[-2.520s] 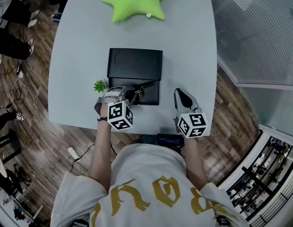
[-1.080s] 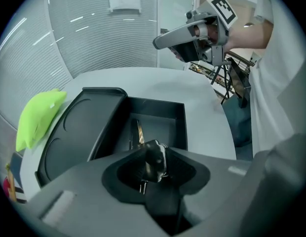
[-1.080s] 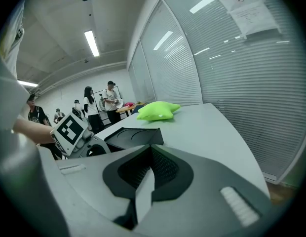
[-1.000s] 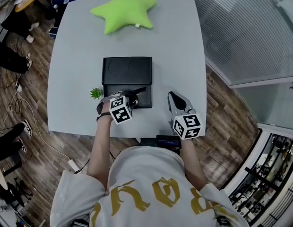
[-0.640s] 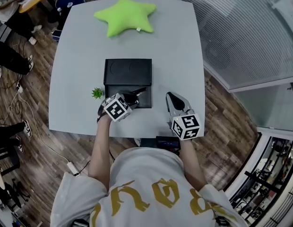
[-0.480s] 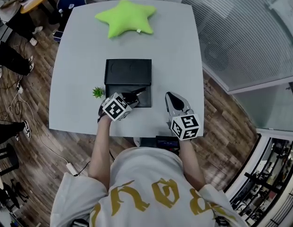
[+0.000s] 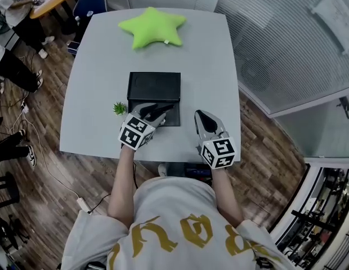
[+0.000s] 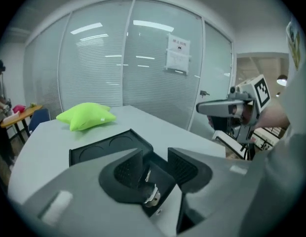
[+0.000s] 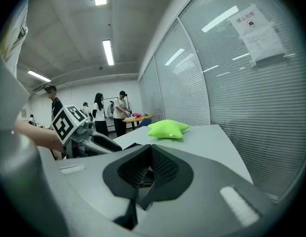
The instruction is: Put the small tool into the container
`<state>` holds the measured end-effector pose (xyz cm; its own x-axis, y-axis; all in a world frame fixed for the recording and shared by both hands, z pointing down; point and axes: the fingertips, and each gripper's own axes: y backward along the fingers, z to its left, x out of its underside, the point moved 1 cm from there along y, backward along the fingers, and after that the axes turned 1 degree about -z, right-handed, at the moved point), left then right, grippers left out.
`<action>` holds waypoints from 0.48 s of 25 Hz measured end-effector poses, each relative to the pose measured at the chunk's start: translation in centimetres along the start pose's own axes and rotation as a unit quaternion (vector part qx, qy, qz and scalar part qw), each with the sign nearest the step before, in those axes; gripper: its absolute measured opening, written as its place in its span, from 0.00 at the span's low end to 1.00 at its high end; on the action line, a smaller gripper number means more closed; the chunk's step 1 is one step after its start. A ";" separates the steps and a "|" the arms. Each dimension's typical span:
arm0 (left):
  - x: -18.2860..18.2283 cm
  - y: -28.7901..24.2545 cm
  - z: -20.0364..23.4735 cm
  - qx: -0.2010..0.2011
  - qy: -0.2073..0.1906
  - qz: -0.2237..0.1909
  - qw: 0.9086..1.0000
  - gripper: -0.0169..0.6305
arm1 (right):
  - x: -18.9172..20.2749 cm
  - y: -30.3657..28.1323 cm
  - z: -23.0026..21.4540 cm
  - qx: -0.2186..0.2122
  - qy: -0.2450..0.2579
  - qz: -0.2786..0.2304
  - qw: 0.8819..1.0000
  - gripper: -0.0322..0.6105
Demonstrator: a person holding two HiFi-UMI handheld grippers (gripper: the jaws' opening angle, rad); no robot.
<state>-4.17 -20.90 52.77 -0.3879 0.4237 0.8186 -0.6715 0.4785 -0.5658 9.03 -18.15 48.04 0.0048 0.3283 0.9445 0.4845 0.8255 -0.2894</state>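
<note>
The black container (image 7: pixel 153 84) lies open in the middle of the grey table (image 7: pixel 90 94), its flat lid on the far side. My left gripper (image 7: pixel 151 112) hangs over its near half. In the left gripper view (image 8: pixel 155 163) the jaws stand apart. The small tool (image 8: pixel 149 192), black with a metal collar, lies low between them, close to the left pad and clear of the right one. It shows as a dark rod (image 7: pixel 163 107) over the container. My right gripper (image 7: pixel 202 117) rests on the table right of the container, shut and empty (image 9: pixel 151 154).
A green star cushion (image 7: pixel 152 27) lies at the table's far end. A small green plant (image 7: pixel 119 108) stands just left of my left gripper. A glass wall (image 7: pixel 287 44) runs along the right. People stand at the far left (image 7: pixel 17 16). The table's near edge is right under my wrists.
My left gripper has tilted, its marker cube swinging down and left while its jaws stay over the container. The right gripper has barely moved. The head view has shifted slightly.
</note>
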 end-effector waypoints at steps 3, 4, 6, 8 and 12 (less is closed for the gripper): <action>-1.5 1.6 -1.1 0.002 0.035 -0.053 0.998 0.27 | -0.3 0.7 0.7 0.002 0.000 -0.009 1.000 0.09; -1.8 2.2 -1.3 0.000 0.045 -0.069 0.997 0.25 | -0.4 0.9 1.0 0.002 0.001 -0.012 1.000 0.09; -2.4 3.4 -1.4 -0.012 0.059 -0.100 0.993 0.17 | -0.8 1.1 1.4 0.000 0.004 -0.018 1.000 0.09; -2.7 4.2 -1.5 -0.025 0.064 -0.123 0.990 0.07 | -1.0 1.3 1.7 -0.001 0.006 -0.023 1.000 0.09; -2.7 5.4 -1.5 -0.045 0.074 -0.146 0.986 0.03 | -1.1 1.6 2.5 -0.003 0.008 -0.025 1.000 0.09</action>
<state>-5.79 -18.31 47.41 -0.0863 0.3625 0.9280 -0.6796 0.6597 -0.3209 7.64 -16.03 46.17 -0.0051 0.2792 0.9602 0.4889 0.8383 -0.2412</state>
